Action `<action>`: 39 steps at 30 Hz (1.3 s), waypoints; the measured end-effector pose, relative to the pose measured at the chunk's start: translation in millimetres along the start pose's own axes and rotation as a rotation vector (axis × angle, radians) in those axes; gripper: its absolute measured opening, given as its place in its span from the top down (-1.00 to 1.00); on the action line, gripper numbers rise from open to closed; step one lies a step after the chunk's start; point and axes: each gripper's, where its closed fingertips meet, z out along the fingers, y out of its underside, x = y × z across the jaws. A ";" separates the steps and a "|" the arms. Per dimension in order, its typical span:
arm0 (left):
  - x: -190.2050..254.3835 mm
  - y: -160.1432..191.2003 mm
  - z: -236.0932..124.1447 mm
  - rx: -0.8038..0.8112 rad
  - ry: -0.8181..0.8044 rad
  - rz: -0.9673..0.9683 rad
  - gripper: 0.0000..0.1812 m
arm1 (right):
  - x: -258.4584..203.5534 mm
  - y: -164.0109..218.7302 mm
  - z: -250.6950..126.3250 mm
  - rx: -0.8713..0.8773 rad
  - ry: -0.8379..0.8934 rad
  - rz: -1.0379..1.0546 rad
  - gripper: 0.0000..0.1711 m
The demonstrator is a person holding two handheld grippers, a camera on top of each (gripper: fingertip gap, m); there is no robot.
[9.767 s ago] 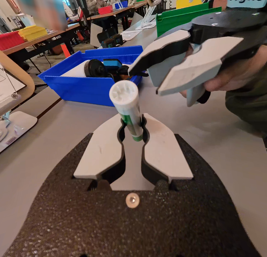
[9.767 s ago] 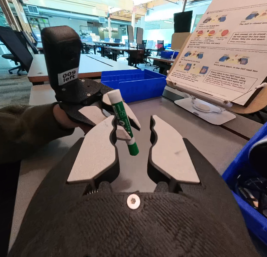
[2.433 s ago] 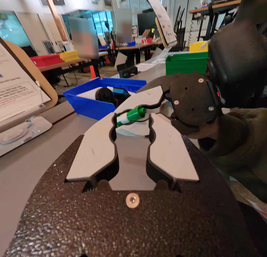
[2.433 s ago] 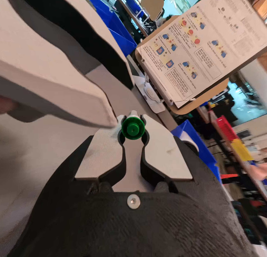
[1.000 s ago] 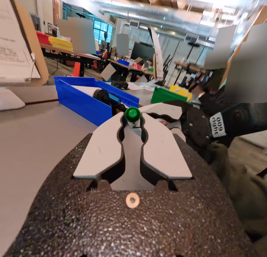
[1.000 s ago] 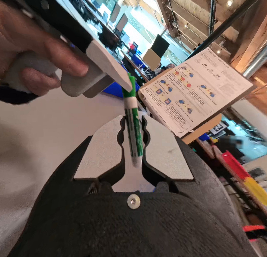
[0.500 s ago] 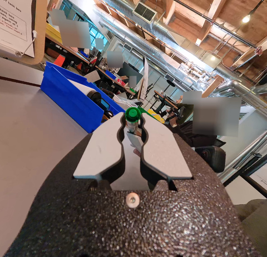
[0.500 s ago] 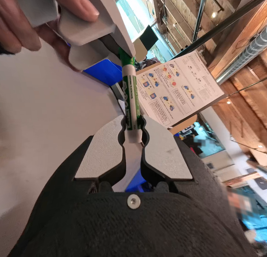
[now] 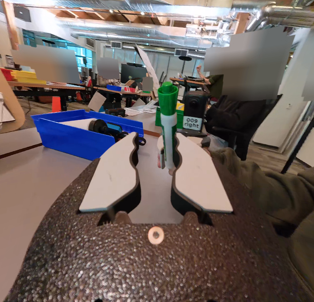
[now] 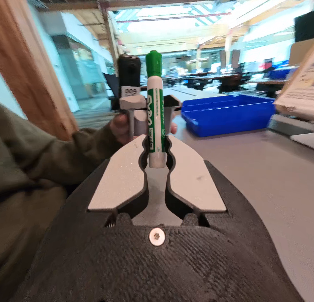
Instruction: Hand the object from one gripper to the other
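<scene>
One green dry-erase marker [image 10: 155,110] stands upright above the desk [image 10: 237,166], pinched low on its barrel by the right gripper [image 10: 156,151]. The left gripper [image 9: 155,151] has its jaws spread wide around it. Grip's near the tail, so a bump could tip it out. Two grippers, one blue bin [image 9: 76,137].

Open workshop: wood beams [image 9: 95,13] and silver ducts [image 9: 119,27] at 12 o'clock, windows [image 9: 83,59] at 10. Grey table [image 9: 25,183] at 8, long desks [image 9: 45,86] at 9, bright skylights [image 10: 169,20] at 12.
</scene>
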 end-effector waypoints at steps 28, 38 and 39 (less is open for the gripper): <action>-32.4 -7.3 24.9 -0.116 -0.319 -0.069 0.81 | 51.8 -2.7 -1.3 -0.252 0.663 -0.867 0.50; -39.6 -5.5 55.3 -0.209 -0.226 -0.162 0.80 | 67.8 -11.6 -18.6 -0.219 0.761 -0.720 0.77; -38.8 -6.7 50.9 -0.190 -0.223 -0.157 0.80 | 63.5 -10.7 -14.2 -0.204 0.712 -0.669 0.77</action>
